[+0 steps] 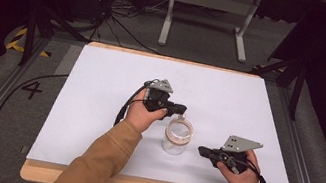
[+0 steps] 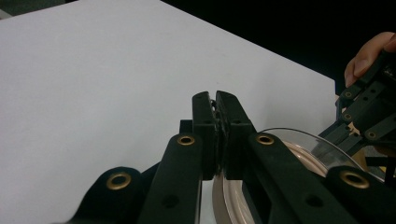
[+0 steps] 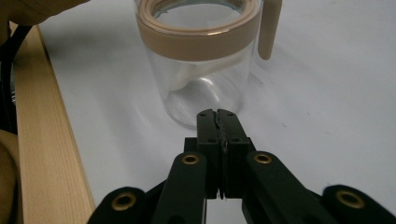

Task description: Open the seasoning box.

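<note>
Right claw [image 3: 219,114]: closest to me, pressed together on nothing, pointing at the bottom of the jar.
Jar [image 1: 176,135]: I see clear glass with a tan ring on top. It stands upright on the white table [image 1: 98,100], between my two claws.
Left claw [image 1: 182,109]: at the far rim of the jar, pressed together. I can't tell if it pinches the tan tab [image 3: 270,28] there.

jar [image 2: 299,154] mostly hidden behind left gripper [image 2: 215,100] jaws, jar top cut by frame edge in right gripper view, lid tab unclear
</note>
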Tool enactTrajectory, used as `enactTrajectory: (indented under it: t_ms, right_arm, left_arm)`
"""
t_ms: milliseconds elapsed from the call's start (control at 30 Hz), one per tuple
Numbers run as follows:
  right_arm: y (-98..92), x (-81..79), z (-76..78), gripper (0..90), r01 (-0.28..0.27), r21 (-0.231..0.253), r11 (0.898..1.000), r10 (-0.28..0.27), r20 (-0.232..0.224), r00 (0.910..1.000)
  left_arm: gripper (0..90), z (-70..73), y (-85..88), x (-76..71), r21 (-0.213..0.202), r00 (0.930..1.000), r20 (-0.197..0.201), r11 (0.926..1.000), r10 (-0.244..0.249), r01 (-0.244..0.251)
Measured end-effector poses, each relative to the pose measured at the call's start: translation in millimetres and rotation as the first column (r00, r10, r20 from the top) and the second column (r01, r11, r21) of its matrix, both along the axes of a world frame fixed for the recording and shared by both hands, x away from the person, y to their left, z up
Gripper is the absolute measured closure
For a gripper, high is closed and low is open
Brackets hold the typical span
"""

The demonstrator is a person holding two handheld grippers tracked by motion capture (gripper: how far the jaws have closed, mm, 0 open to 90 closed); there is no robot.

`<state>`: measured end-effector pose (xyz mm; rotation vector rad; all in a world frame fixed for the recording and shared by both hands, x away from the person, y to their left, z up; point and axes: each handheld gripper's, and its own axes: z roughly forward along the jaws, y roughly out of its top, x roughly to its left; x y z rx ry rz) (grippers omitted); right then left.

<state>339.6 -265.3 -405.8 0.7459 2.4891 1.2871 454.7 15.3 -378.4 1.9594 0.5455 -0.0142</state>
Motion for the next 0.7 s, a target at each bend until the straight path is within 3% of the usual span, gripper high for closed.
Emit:
enactTrajectory:
  t_ms: [200,467,700]
  right_arm:
    - [2.5,0.2,3.2,89.6,-0.005,0.019,1.000,0.005,0.002,1.0000]
    - [15.0,0.9,15.2,89.7,-0.024,0.070,0.997,0.022,0.019,0.9996]
    - [24.3,1.1,17.3,89.8,-0.039,0.075,0.996,0.038,0.020,0.9991]
  left_arm:
    - [87.4,-0.4,-0.5,-0.3,-0.006,0.9999,0.010,1.0000,-0.001,0.001]
    - [87.5,-1.3,0.2,0.8,-0.018,1.0000,-0.007,0.9998,-0.001,0.001]
    - [87.5,-3.7,1.1,2.3,-0.040,0.9997,-0.024,0.9992,-0.006,0.005]
